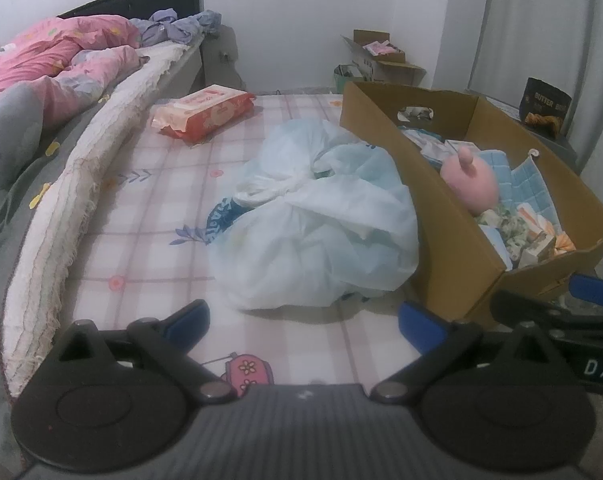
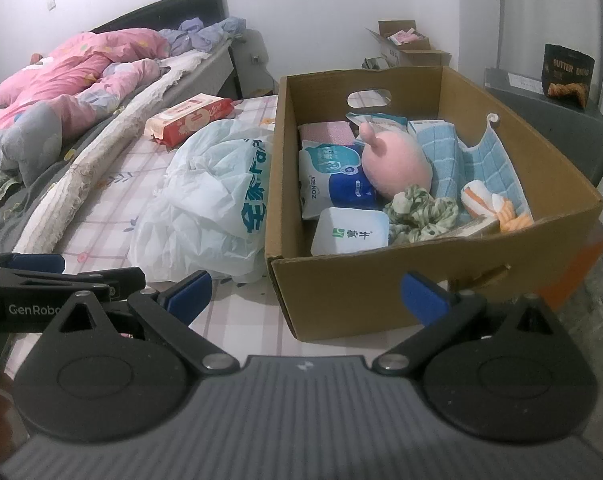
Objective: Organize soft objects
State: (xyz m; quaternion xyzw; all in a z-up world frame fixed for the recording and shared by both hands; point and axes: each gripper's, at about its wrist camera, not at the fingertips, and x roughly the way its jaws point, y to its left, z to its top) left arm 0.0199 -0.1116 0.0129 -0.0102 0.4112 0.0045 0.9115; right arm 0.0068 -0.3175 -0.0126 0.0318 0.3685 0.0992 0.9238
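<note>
both grippers [image 1: 303,322] [image 2: 305,294] gape empty near plastic bag [image 1: 313,220] beside cardboard box [image 2: 381,280]

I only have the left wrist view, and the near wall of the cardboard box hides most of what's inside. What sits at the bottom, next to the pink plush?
Observer: A blue and white tissue pack lies against the pink plush, on the side nearer the plastic bag.
Operator: Anything in the near corner?
Observer: A small white carton with green print lies there, just inside the cardboard box.
Operator: And the green thing?
Observer: A green patterned scrunchie, between the carton and an orange striped cloth.
Operator: Is my right hand-held gripper holding anything?
Observer: No, the right hand-held gripper is open and empty.
</note>
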